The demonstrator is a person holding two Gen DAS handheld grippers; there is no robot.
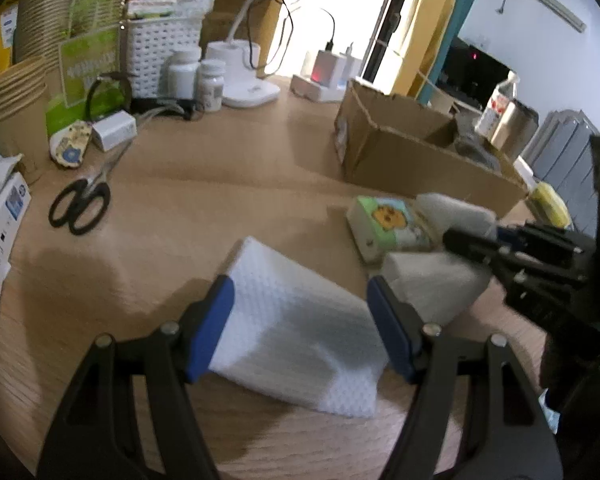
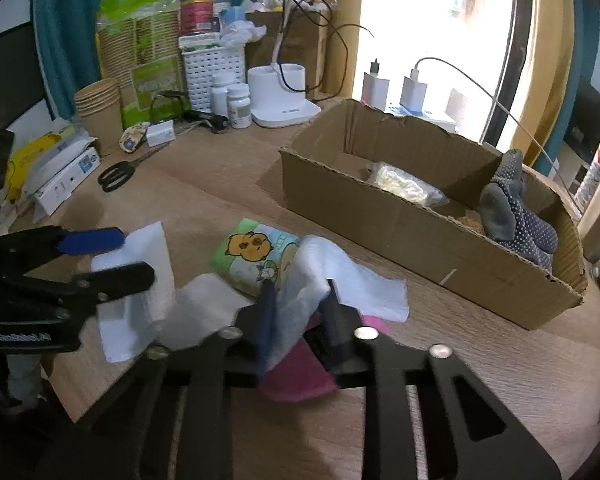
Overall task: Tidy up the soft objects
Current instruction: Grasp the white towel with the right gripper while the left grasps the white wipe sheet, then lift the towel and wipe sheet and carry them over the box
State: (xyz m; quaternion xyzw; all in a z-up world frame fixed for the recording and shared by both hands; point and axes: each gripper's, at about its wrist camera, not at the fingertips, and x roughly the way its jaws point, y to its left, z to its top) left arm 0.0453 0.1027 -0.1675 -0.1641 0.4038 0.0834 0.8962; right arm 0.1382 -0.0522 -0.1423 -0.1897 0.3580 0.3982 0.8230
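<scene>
A white quilted cloth [image 1: 296, 320] lies on the wooden table between the open fingers of my left gripper [image 1: 302, 300]; it also shows in the right wrist view [image 2: 140, 280]. My right gripper [image 2: 298, 312] is shut on a second white cloth [image 2: 320, 276] and lifts its edge, with a pink cloth [image 2: 296, 376] under it. A cartoon-print tissue pack [image 2: 256, 256] lies just beyond. In the left wrist view the right gripper [image 1: 472, 240] sits by the pack [image 1: 388, 224].
A long cardboard box [image 2: 420, 236] to the right holds a dotted grey sock [image 2: 516, 216] and a clear bag [image 2: 404, 184]. Scissors [image 1: 80, 208], paper cups [image 2: 100, 112], bottles, a white basket and a lamp base [image 2: 280, 100] crowd the table's back.
</scene>
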